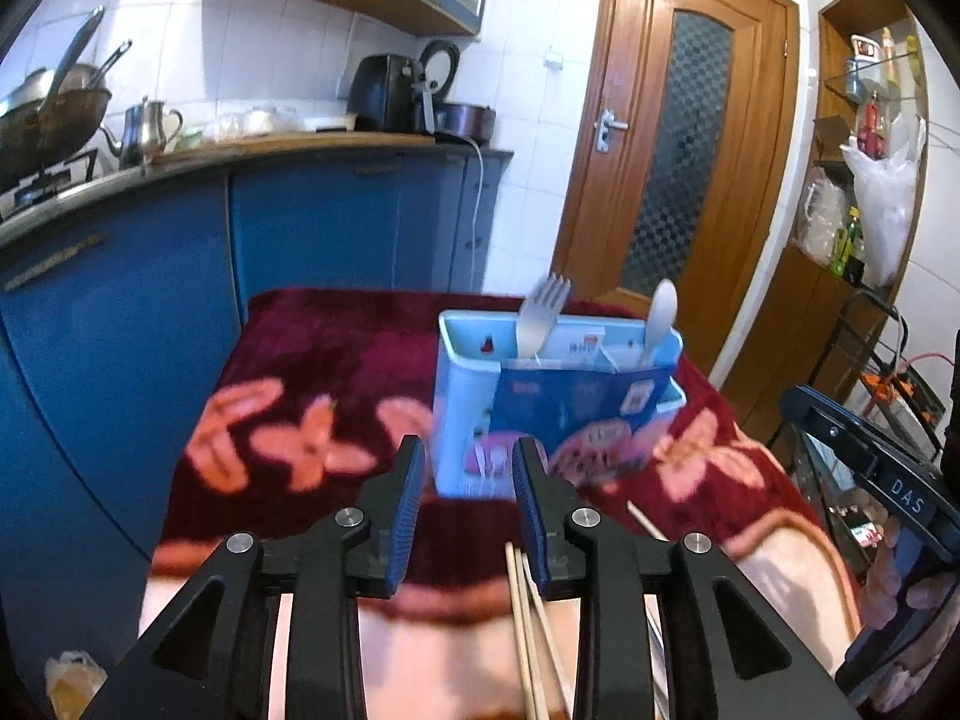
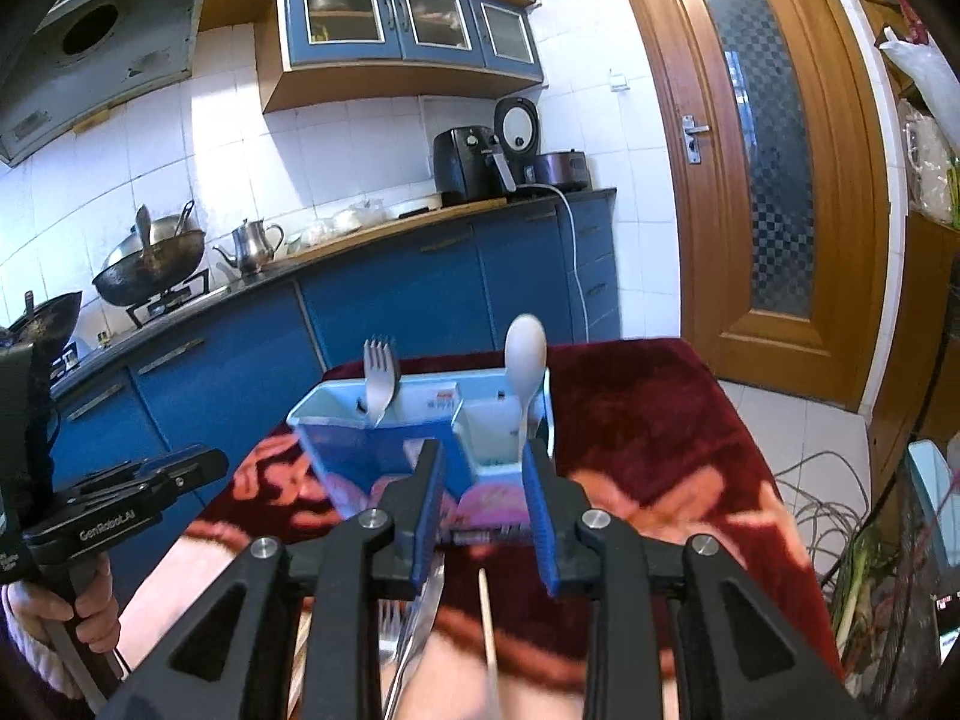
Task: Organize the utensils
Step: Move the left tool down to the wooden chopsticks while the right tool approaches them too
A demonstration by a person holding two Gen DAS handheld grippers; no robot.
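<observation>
Both tongs stand parted and grip nothing. Ahead of the left gripper (image 1: 465,474) and right gripper (image 2: 483,492), the blue utensil holder (image 1: 474,396) stands on the red blanket (image 1: 312,354), fork (image 1: 540,312) and spoon (image 1: 660,315) upright inside. Chopsticks (image 1: 528,630) lie beneath the left tongs.

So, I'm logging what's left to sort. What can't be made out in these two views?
- Chopsticks, left view: far ends hidden behind the left claw, near ends cut off by the bottom edge.
- Loose fork and knife, right view: mostly hidden behind the right claw.
- Holder labels: blurred, unreadable.
- Fork and spoon handles: hidden inside the holder.
</observation>
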